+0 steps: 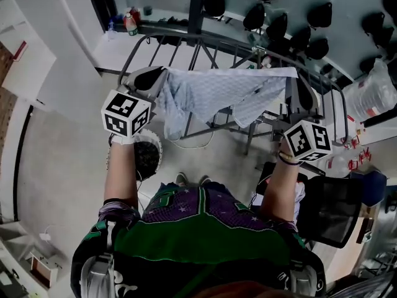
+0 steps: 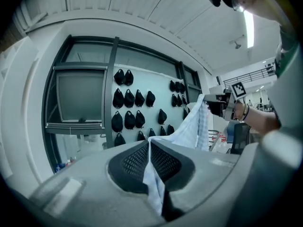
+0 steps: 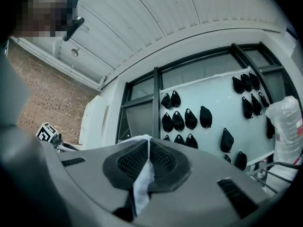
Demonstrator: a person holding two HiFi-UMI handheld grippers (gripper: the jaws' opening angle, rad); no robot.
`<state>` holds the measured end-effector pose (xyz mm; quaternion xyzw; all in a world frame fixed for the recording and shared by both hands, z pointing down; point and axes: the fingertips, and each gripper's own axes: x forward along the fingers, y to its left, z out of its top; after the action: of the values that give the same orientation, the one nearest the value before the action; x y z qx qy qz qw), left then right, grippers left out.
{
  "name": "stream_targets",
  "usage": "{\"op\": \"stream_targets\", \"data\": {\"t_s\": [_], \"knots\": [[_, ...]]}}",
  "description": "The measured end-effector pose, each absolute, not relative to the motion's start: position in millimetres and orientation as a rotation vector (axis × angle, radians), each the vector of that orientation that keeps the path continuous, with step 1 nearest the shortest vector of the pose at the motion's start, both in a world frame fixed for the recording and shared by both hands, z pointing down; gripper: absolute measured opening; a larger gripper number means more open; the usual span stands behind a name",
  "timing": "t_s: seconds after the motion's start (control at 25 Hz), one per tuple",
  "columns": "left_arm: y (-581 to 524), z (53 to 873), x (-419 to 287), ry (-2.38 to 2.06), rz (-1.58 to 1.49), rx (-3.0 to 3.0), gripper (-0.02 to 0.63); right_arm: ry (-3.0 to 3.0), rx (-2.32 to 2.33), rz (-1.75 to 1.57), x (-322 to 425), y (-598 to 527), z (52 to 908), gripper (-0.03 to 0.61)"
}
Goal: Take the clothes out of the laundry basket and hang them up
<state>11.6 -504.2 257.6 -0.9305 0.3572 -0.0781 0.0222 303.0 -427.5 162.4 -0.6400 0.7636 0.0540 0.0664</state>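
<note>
Stretching both forearms forward at about the same height, the person holds a pale blue checked garment (image 1: 217, 95) spread wide between the two grippers. The left gripper (image 1: 155, 78) is clamped tight on one end of the cloth, which is pinched between its pads. The right gripper (image 1: 302, 92) is clenched on the other end the same way. The garment sags a little in the middle above the dark metal drying rack (image 1: 195, 56), and its longer folds droop on the left side. From here I cannot tell whether the cloth touches the rails.
</note>
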Motion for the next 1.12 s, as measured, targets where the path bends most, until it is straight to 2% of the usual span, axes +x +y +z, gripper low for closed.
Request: {"op": "stream_targets", "data": {"t_s": [0.24, 0.6, 1.12], "knots": [[-537.4, 253.2, 40.3, 1.055, -0.221, -2.883, 0.021, 2.269, -1.954, 0.193, 328.1, -450.1, 159.2, 0.012], [-625.4, 273.2, 91.0, 1.05, -0.35, -2.865, 0.021, 2.274, -1.913, 0.138, 375.7, -537.2, 177.1, 0.012], [-756.3, 344.4, 157.2, 1.112, -0.539, -2.909, 0.021, 2.374, -1.903, -0.157, 433.6, -675.1, 263.3, 0.012]]}}
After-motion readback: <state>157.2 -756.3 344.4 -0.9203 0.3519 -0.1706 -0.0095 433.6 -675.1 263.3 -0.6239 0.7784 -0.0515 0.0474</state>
